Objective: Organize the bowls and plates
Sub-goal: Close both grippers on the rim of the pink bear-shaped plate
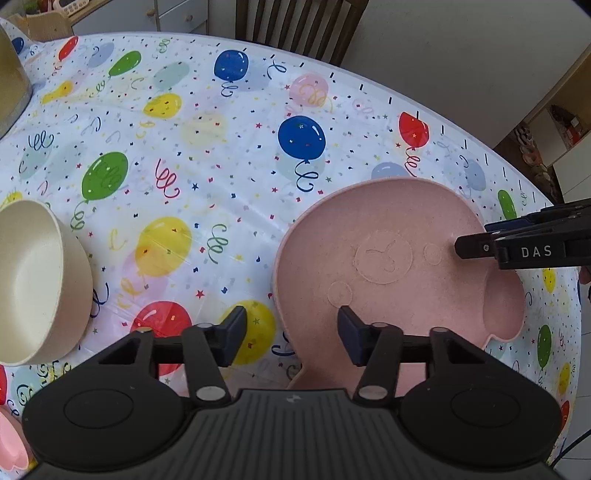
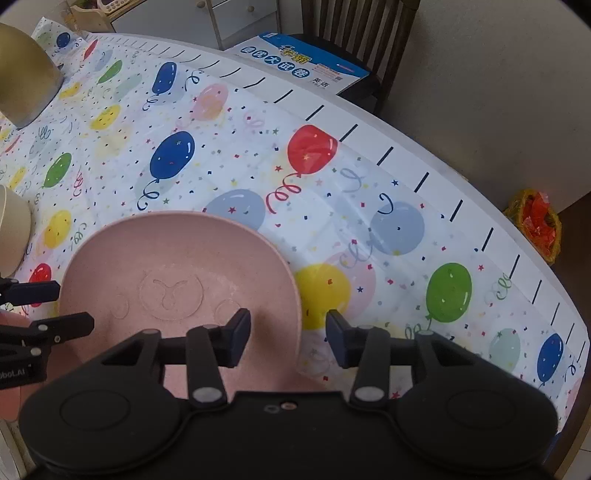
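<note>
A wooden chair (image 2: 354, 33) stands behind the counter (image 2: 406, 155), a blue-and-white box (image 2: 303, 61) on its seat. On the balloon-print cloth, a cream bowl (image 1: 33, 284) sits well to the left of the pink plate (image 1: 388, 266), and a gold-coloured vessel (image 2: 26, 74) stands at the far left corner. The left tongs (image 1: 291, 336) hang spread wide over the plate's near-left rim, holding nothing. The right tongs (image 2: 288, 338) gape too, straddling the plate's right rim, empty. The plate is speckled pink, bear-shaped, with an embossed face and ears.
</note>
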